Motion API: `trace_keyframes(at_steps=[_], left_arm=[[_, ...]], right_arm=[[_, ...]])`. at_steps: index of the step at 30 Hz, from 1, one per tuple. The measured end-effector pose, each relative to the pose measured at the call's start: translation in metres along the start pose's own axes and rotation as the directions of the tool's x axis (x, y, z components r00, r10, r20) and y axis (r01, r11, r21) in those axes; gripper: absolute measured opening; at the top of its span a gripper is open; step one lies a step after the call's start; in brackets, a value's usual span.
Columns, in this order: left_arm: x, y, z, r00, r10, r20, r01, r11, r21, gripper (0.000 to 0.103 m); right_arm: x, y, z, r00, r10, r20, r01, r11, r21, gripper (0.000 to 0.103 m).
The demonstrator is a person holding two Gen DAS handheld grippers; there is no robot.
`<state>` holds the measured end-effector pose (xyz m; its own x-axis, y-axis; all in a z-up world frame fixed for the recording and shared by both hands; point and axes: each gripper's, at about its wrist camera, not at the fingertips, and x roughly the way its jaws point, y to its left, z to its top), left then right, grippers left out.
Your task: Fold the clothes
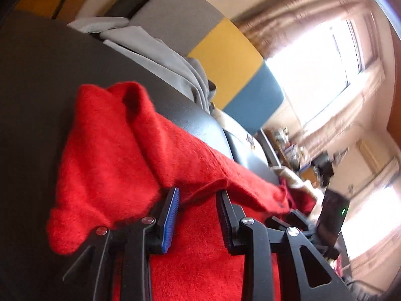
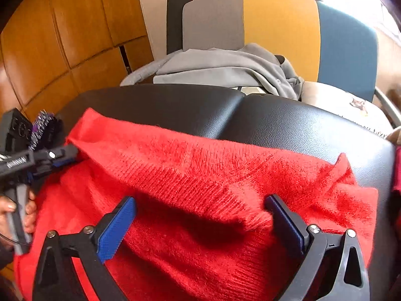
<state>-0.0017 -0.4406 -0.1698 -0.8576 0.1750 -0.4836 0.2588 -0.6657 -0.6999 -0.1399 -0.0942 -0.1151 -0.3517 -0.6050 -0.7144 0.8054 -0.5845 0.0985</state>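
A fuzzy red knitted sweater (image 2: pixel 200 175) lies on a black padded surface (image 2: pixel 175 107), its far part folded over toward me. In the left wrist view the sweater (image 1: pixel 112 150) bunches into a raised fold. My left gripper (image 1: pixel 198 193) has its jaws partly apart with a fold of the red fabric lying between them; it also shows in the right wrist view (image 2: pixel 72 154) at the sweater's left edge. My right gripper (image 2: pixel 200 205) is wide open, low over the folded edge, with fabric between its fingers.
A pile of grey clothes (image 2: pixel 225 67) lies behind the black surface, on a chair with grey, yellow and blue back panels (image 2: pixel 280 25). Wooden wall panels (image 2: pixel 62 37) stand at the left. A bright window (image 1: pixel 320 70) and room clutter show to the right.
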Motion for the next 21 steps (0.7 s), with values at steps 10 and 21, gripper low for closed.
trace_keyframes(at_steps=[10, 21], left_arm=[[-0.027, 0.008, 0.030, 0.998, -0.053, 0.042, 0.059, 0.989, -0.136, 0.051], [0.027, 0.019, 0.082, 0.973, 0.210, -0.098, -0.218, 0.972, -0.085, 0.031]], right_arm=[[0.003, 0.005, -0.002, 0.999, -0.037, -0.001, 0.036, 0.999, -0.024, 0.103], [0.001, 0.006, -0.003, 0.999, -0.037, 0.002, 0.037, 0.999, -0.025, 0.103]])
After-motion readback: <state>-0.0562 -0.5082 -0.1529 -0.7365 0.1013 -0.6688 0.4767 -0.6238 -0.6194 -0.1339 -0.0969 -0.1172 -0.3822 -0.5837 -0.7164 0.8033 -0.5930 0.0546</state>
